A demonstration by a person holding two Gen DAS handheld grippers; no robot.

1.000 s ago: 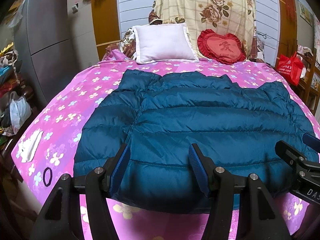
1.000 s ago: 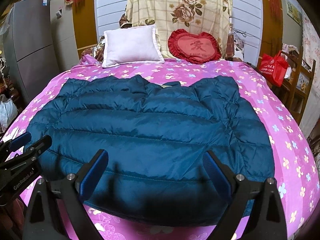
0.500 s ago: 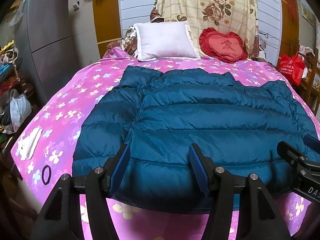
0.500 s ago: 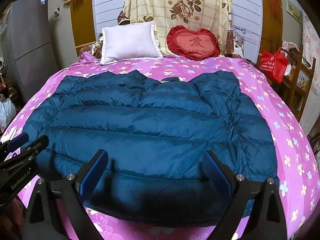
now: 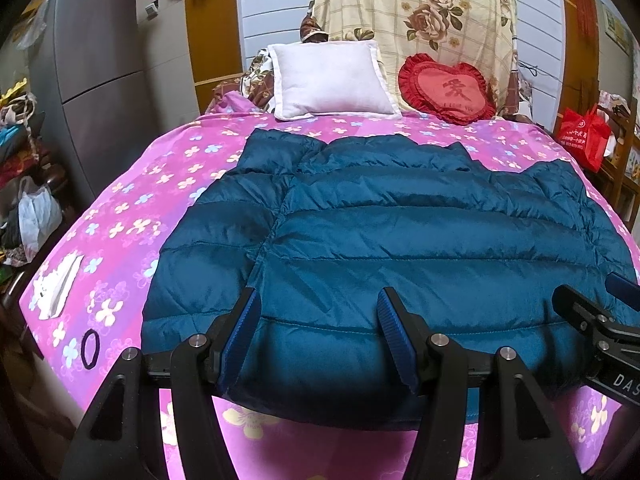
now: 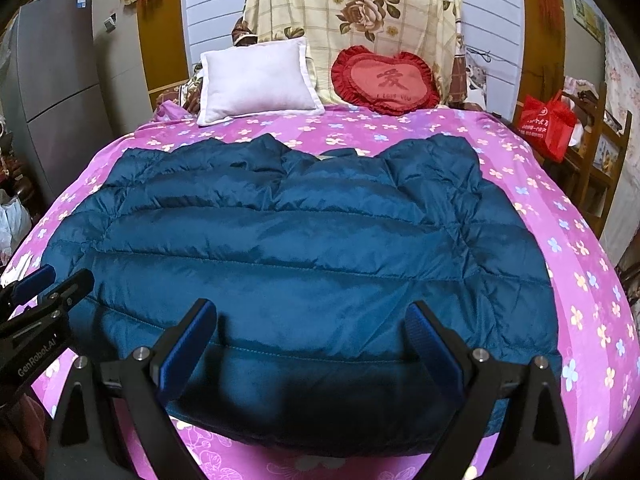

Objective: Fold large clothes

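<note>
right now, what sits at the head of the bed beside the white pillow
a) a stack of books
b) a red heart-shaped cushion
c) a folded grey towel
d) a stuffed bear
b: a red heart-shaped cushion with a frilled edge leans at the head of the bed, right of the white pillow, beyond the blue jacket.

A teal quilted down jacket (image 6: 296,248) lies spread flat across a bed (image 6: 580,264) covered in a pink flowered sheet, its hem toward the camera. The right gripper (image 6: 312,332) hangs above that hem with its jaws apart and nothing between them, while the left gripper (image 6: 40,292) shows at the left edge. A white pillow (image 6: 256,80) and a red heart-shaped cushion (image 6: 386,80) rest at the head of the bed, and a red bag (image 6: 546,120) sits to the right.
</note>
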